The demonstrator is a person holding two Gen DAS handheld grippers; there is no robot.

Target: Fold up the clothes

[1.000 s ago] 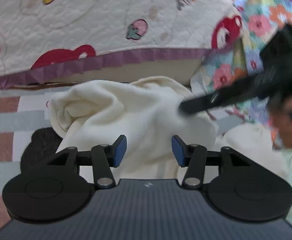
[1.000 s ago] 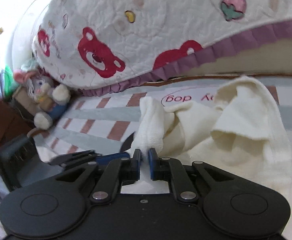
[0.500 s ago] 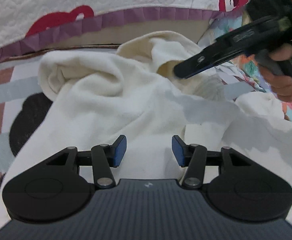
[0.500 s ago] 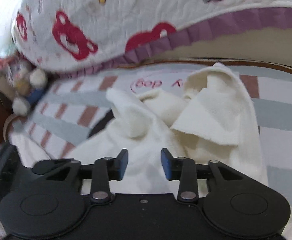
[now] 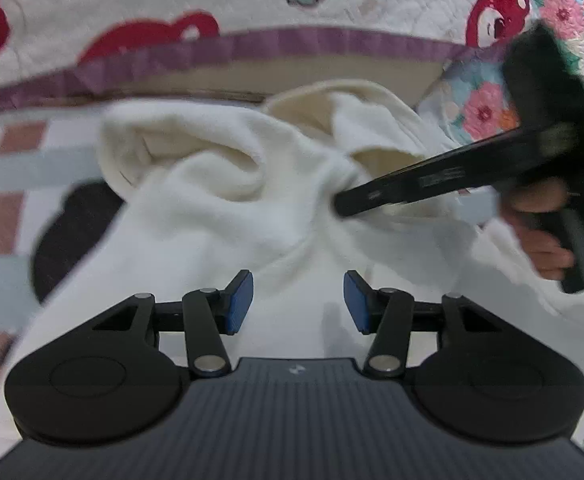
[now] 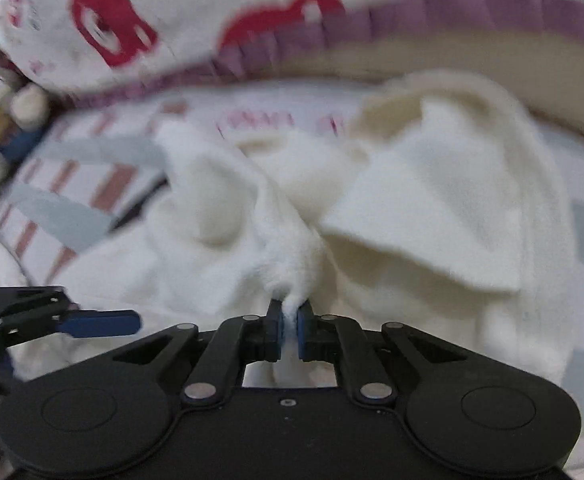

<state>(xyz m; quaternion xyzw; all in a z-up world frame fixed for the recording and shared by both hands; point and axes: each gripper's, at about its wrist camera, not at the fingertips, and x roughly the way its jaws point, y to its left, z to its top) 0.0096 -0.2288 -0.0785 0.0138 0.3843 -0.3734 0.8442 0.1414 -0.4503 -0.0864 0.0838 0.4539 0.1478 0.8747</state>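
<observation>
Cream fleece garment (image 6: 431, 200) lies crumpled on the striped bed sheet (image 6: 72, 216), just in front of the bear-print quilt (image 6: 104, 28) with its purple ruffle; nothing of it is folded yet. The right claw (image 6: 290, 330) is closing on a pinched ridge of the fleece, its blue pads nearly together with a tuft of fabric squeezed between them. The left claw (image 5: 297, 300) hangs about half open above the near, flatter part of the garment, with nothing between its pads. In the left wrist view the right claw reaches in from the right, its tip buried in the rumpled middle of the cloth, a hand (image 5: 547, 240) on its handle. The step in hand looks like taking hold to spread the garment out. To do it well, the right claw should likely grip a single layer near an edge or seam, not a bunched fold, since thick fleece may slip or drag hidden layers along. The left claw would do best to take a matching edge, so the cloth can be drawn flat on the sheet.
</observation>
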